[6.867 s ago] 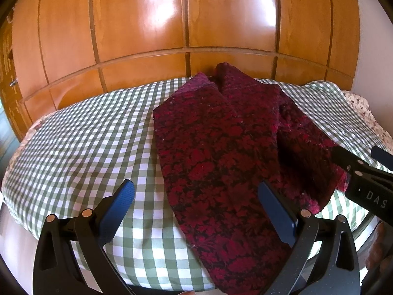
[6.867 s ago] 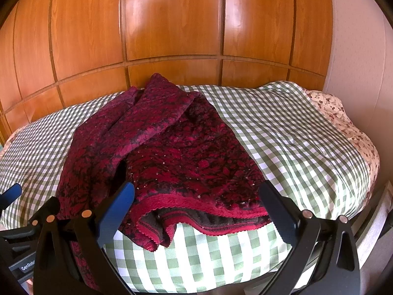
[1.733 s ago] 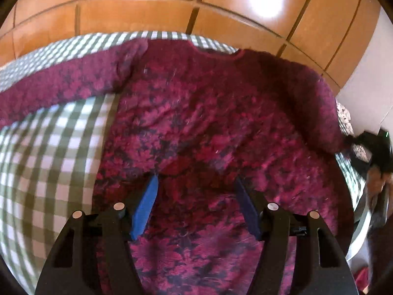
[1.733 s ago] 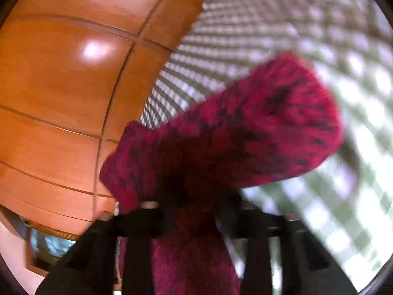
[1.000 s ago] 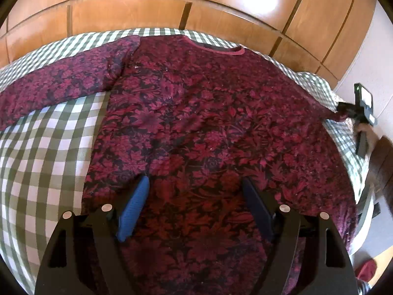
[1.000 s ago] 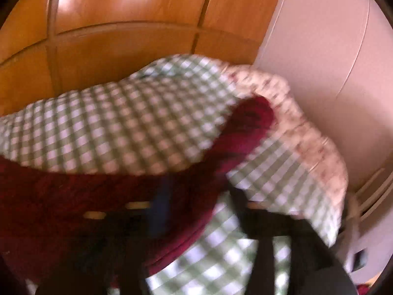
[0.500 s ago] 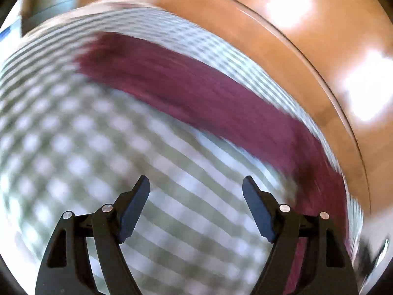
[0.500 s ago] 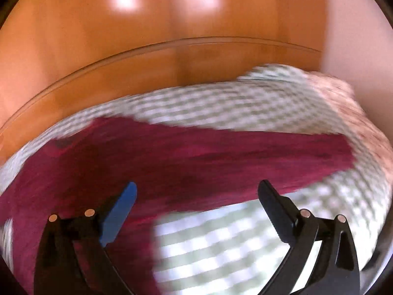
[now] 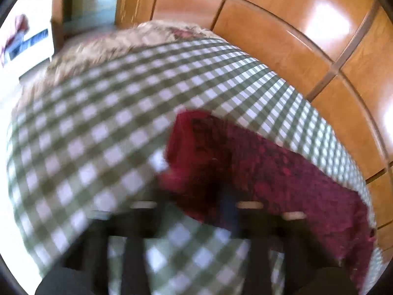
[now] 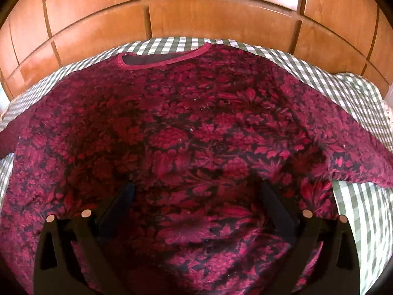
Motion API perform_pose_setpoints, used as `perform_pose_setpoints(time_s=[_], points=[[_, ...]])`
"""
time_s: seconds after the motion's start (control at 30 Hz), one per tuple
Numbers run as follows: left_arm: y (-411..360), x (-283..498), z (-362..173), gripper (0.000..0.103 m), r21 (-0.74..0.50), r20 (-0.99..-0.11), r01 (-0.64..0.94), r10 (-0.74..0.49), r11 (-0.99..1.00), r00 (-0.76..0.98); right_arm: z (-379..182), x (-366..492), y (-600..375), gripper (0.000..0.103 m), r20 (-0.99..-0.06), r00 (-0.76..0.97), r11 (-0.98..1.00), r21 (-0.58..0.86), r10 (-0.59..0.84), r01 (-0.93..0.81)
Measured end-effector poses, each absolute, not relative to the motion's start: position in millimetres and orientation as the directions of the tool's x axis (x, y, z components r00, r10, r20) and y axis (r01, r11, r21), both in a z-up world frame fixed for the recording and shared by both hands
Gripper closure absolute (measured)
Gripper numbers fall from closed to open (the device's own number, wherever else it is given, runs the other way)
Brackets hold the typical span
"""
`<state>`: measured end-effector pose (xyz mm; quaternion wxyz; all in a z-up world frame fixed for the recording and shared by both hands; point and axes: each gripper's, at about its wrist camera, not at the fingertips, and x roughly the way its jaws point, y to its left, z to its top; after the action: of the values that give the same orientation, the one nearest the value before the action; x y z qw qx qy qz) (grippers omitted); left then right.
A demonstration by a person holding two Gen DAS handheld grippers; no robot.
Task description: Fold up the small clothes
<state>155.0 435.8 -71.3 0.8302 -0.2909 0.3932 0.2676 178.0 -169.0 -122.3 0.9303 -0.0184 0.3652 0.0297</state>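
Two changes within the last second. Far left first, in the left wrist view: swung off the garment's body and out to the end of one sleeve [image 9: 270, 172], which runs from mid-frame down to the lower right across the checked bedcover [image 9: 110, 123]. Just been closing the left gripper [image 9: 228, 211]: drawn nearly together with the cuff between the pads, apparently pinched, though badly smeared by motion. Suggests a sleeve fold is starting, with the cuff to be carried inward over the body. Then the right wrist view: let go of the other sleeve [image 10: 356, 147], left lying toward the right edge. Just been opening the right gripper [image 10: 197, 185]: spread as wide as it goes, gripping nothing, poised over the lower middle of the sweater [image 10: 196, 127]. Shows what the left view cannot: front spread flat, neckline [image 10: 164, 60] at upper centre toward the wooden panelling [image 10: 221, 12]. Found only in the left view: the cuff, the grip, and a floral bedding edge [image 9: 122, 36] at upper left.
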Motion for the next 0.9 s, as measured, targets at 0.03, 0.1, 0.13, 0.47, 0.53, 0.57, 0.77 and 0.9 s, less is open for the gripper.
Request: perform_pose_setpoints(time_s=[0.03,0.1,0.13,0.47,0.53,0.57,0.77,0.9], points=[[439.6,157.1,-69.0,0.092,-0.263,-0.806,-0.674,0.226,0.690,0.546,-121.3,178.7,-170.1,0.002,-0.681,0.731,0.998,-0.019,0.036,-0.067],[450.8,164.7,-55.8,0.092,-0.205,-0.782,-0.696,0.313,0.688,0.540,-120.7,178.6,-167.8,0.002,-0.680,0.732,0.997,-0.034,0.023,-0.063],[459.1,169.2,-46.7,0.093,-0.187,-0.767,-0.711,0.352,0.677,0.537,-121.7,180.5,-169.6,0.002,-0.680,0.733,0.997,-0.040,0.016,-0.059],[442.2,203.5,-40.2,0.051,-0.229,-0.770,-0.670,0.290,0.706,0.568,-123.5,181.4,-169.2,0.002,-0.674,0.738,0.998,-0.042,0.010,-0.052],[424.9,186.4,-34.4,0.034,-0.331,-0.726,-0.600,0.209,0.729,0.655,-124.0,181.3,-169.5,0.002,-0.673,0.739,0.998,-0.040,0.011,-0.052],[409.7,177.7,-32.7,0.034,-0.380,-0.711,-0.534,0.131,0.755,0.691,-124.0,182.2,-170.0,0.002,-0.673,0.739,0.998,-0.039,0.014,-0.054],[294.2,119.4,-41.8,0.035,-0.598,-0.638,-0.113,-0.386,0.794,0.666,-123.2,181.3,-172.1,0.002,-0.671,0.741,0.998,-0.024,0.027,-0.058],[223.7,76.9,-60.5,0.035,-0.683,-0.612,0.048,-0.607,0.729,0.508,-122.1,180.5,-174.2,0.002,-0.669,0.743,0.998,-0.011,0.039,-0.062]])
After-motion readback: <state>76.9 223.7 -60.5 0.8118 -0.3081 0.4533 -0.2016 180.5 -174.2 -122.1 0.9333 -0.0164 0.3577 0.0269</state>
